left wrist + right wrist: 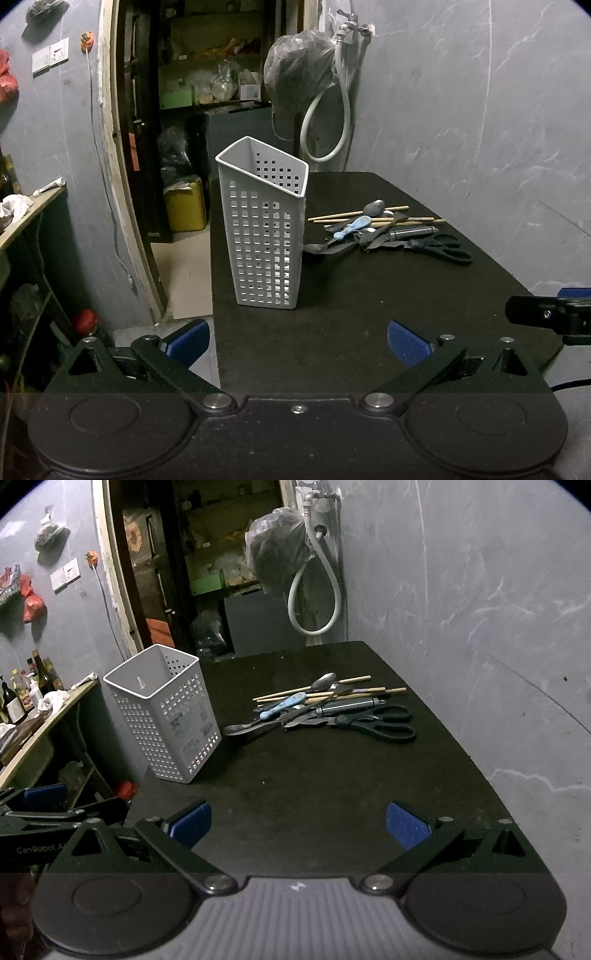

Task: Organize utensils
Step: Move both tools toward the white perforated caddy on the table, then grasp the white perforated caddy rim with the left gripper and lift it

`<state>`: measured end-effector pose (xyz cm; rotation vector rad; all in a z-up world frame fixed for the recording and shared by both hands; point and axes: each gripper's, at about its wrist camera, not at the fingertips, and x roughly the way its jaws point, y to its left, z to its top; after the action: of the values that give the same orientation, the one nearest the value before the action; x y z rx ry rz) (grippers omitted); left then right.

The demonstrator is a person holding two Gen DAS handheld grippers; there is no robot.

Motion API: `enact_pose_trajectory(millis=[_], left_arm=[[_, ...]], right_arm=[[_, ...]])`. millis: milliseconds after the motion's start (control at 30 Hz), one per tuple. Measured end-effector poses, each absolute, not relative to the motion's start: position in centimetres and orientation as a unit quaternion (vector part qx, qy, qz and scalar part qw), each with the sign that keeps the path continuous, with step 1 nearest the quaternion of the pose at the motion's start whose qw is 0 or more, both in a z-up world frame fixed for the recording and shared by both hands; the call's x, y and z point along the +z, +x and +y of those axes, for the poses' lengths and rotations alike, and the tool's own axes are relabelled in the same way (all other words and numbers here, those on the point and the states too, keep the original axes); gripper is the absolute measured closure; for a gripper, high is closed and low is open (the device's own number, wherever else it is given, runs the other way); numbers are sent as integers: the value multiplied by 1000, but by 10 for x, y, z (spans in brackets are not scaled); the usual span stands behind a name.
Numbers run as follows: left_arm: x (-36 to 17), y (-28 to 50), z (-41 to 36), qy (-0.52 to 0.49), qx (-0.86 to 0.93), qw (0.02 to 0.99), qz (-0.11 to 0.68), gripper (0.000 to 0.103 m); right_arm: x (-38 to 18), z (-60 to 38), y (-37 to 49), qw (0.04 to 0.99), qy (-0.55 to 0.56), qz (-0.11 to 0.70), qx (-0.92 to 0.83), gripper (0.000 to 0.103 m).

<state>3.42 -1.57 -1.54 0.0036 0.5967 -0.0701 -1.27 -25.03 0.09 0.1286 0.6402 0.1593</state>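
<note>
Nothing is sorted yet, as far as we can judge: the white perforated holder (264, 229) stands upright near the left edge of the black desk (369, 314) and looks empty, while all the utensils (325, 705) lie in one heap to its right, farther back. In that heap we make out chopsticks (354, 692), a metal spoon (323, 681), a pale blue spoon (282, 705) and black scissors (384, 723). Our left claw (298, 341) and right claw (298, 821) both hang over the near end of the desk with blue pads spread wide, holding nothing — every piece is left to move. The right view looks into the holder's mouth and shows bottles (22, 698) on a side shelf; the left view shows the tap (352, 24) more plainly.
</note>
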Motion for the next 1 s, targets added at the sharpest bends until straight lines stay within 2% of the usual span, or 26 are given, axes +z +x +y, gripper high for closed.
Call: enact_pose_trajectory(millis=[500, 1000], left_arm=[[-24, 53, -15, 18, -27, 951, 307, 1], [-30, 117, -15, 54, 9, 965, 257, 1]], right_arm=[[-6, -250, 0, 937, 72, 332, 75, 0], [-13, -256, 37, 938, 53, 329, 97, 0]])
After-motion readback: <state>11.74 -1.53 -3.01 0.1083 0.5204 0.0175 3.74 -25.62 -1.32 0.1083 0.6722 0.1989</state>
